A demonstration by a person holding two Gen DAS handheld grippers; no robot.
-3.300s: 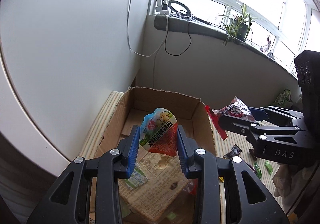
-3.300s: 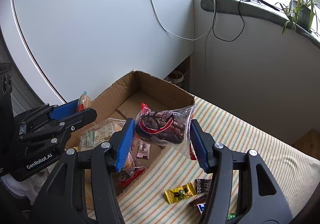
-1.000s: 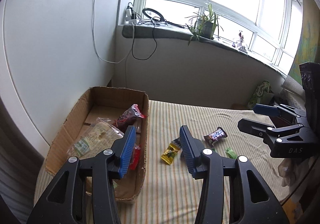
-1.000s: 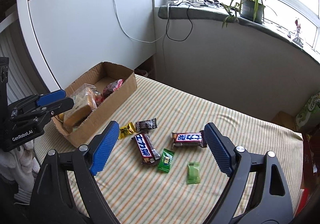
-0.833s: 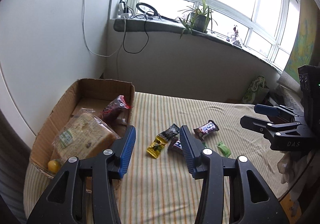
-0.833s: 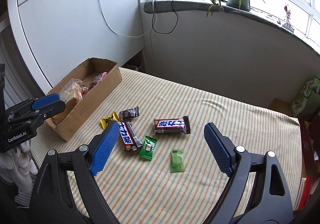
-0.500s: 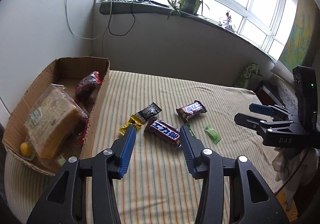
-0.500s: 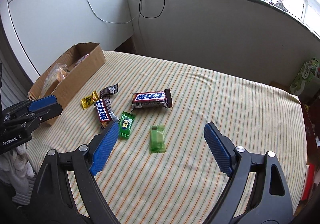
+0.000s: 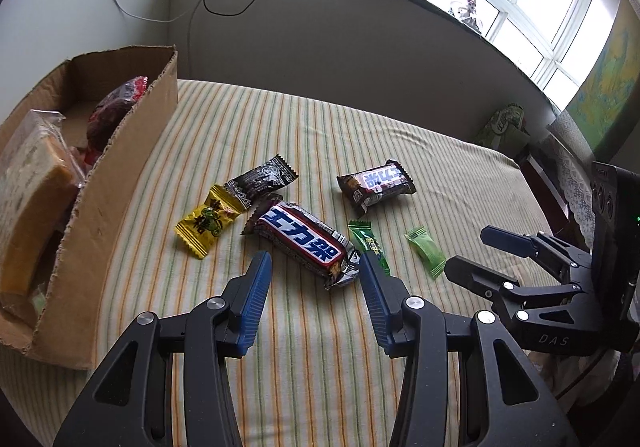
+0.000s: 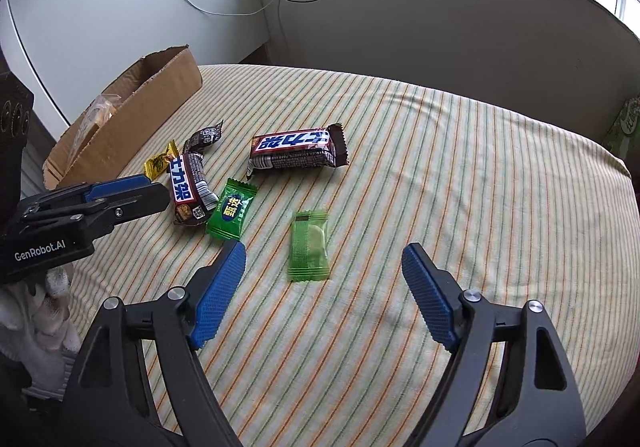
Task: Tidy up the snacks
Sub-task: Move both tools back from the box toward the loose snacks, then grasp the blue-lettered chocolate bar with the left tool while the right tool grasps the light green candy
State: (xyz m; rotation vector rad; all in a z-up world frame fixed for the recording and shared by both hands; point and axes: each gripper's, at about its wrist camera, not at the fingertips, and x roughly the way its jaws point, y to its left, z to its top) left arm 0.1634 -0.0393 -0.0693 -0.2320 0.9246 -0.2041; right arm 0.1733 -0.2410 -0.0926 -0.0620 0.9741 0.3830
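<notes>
Snickers bar [image 9: 304, 242] — yellow candy [image 9: 207, 220], cardboard box [image 9: 120, 151] beside

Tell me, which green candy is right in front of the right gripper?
The pale green candy, lying apart from the rest, just ahead of the open right gripper. The darker green candy with the blue label lies farther left, touching a chocolate bar.

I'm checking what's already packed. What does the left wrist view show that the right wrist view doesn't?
Left only: inside the box, a bread pack and a red bag. Right only: the green wafer's full face; box contents mostly hidden. Both: two Snickers bars, yellow candy, both open grippers.
</notes>
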